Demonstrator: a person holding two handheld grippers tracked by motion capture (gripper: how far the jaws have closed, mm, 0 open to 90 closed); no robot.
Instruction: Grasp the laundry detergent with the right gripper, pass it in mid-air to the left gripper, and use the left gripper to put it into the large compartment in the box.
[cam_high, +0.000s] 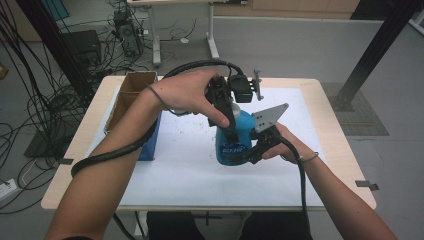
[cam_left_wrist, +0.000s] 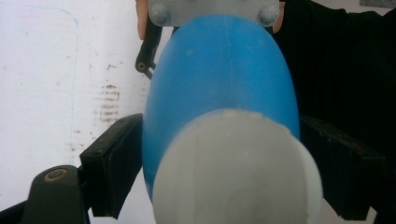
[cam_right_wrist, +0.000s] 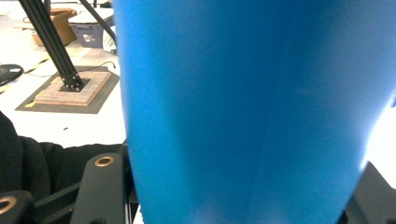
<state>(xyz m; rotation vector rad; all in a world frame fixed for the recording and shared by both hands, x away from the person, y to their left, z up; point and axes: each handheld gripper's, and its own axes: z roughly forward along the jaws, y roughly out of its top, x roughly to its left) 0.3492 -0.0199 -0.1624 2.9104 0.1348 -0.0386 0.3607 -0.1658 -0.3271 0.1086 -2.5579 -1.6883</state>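
Right gripper (cam_high: 252, 150) clamps blue bottle (cam_high: 234, 142) body, steadying it; left gripper (cam_high: 226, 112) grips white cap (cam_left_wrist: 237, 170) from above, likely to twist.

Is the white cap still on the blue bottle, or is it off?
On. The round white cap sits atop the blue plastic bottle, between the left gripper jaws. Whether it is screwed tight, I cannot tell.

In the right gripper view the blue bottle (cam_right_wrist: 252, 112) runs past every edge, hiding the claw's pads.
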